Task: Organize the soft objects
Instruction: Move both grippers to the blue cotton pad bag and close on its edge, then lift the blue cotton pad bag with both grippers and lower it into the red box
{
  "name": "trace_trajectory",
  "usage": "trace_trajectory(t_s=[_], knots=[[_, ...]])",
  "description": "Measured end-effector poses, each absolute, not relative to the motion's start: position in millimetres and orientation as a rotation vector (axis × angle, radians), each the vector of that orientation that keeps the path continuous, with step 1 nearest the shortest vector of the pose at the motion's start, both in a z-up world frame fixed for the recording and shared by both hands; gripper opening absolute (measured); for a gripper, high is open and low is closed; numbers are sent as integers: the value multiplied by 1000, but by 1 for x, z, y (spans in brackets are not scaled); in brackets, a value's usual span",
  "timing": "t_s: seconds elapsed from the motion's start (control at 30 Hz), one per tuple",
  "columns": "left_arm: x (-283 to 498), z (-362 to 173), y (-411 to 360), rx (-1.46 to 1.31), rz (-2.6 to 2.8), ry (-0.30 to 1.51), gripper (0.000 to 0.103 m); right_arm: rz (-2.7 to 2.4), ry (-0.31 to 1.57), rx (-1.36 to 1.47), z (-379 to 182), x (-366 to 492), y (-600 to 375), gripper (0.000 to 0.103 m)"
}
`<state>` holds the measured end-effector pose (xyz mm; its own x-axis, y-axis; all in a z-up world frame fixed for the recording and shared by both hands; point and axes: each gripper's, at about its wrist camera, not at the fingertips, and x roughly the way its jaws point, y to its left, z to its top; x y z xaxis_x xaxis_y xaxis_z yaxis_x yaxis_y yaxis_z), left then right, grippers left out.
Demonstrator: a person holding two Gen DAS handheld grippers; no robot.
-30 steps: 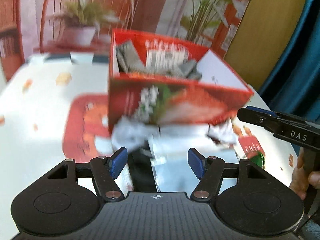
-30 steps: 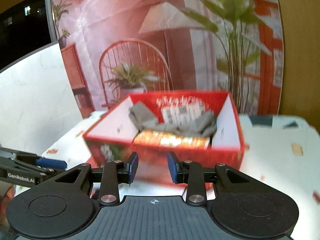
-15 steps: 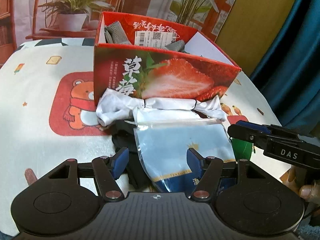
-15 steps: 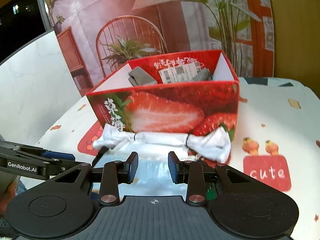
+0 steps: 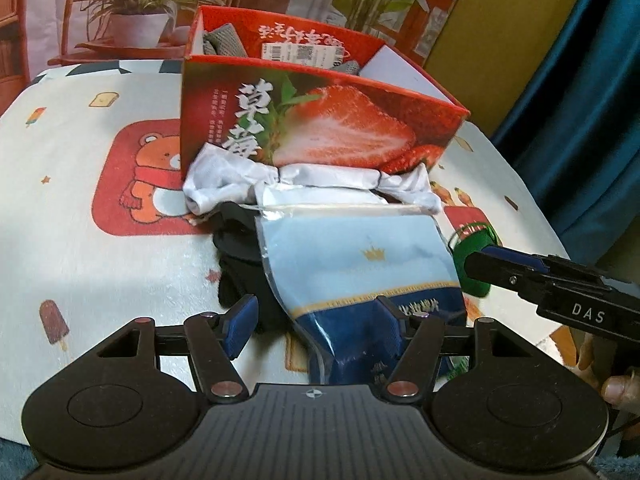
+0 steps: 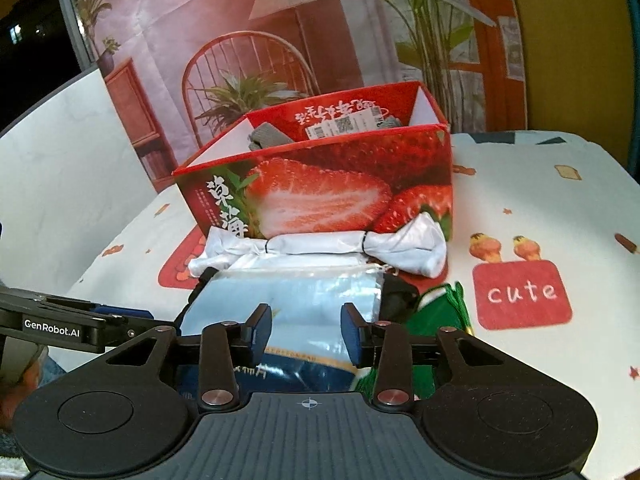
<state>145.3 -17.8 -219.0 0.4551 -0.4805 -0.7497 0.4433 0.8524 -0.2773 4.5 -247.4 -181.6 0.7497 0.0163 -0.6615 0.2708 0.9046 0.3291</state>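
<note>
- While both tools hang over the near edge of the table (image 5: 80, 208), the left gripper (image 5: 316, 320) has its jaws well apart; the dark lower end of the plastic-wrapped blue packet (image 5: 360, 256) lies between them, and whether the pads touch it I cannot tell.
- The right gripper (image 6: 306, 332) has just been opening its jaws and they stand moderately apart above the same packet (image 6: 296, 292), not pressing on it.
- The packet lies flat near the near edge, on top of a black soft item (image 5: 240, 256) that shows at its left side.
- A white cloth bundle (image 5: 304, 180), tied at two places, lies just behind the packet and touches the front wall of the red strawberry box (image 5: 320, 120).
- The box stands around the middle of the table, open at the top; grey fabric (image 5: 224, 40) and a package with a barcode label (image 5: 304, 54) are inside it.
- A green soft item (image 6: 440, 308) lies just right of the packet, partly under the right tool.
- The tablecloth shows a bear picture (image 5: 144, 172) left of the box and a red "cute" patch (image 6: 520, 292) to the right.
- A thumb (image 5: 618, 390) shows at the right edge of the left wrist view.
</note>
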Motion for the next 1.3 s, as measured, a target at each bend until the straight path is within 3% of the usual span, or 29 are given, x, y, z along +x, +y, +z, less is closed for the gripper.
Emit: trace_trajectory(t_s=[0.13,0.43,1.07,1.3], knots=[[139,-223,-21,-28,-599,956,63,-161,723,447,-184,-5,-246,40],[138,-233,-20,-48,-626,986,44,-158,772,497,-200,-12,-242,41],[149,-255,-28,-99,-653,1033,42,-99,823,433,-227,14,-223,46],[149,-252,-24,-104,-648,1021,38,-82,818,482,-232,13,-230,45]])
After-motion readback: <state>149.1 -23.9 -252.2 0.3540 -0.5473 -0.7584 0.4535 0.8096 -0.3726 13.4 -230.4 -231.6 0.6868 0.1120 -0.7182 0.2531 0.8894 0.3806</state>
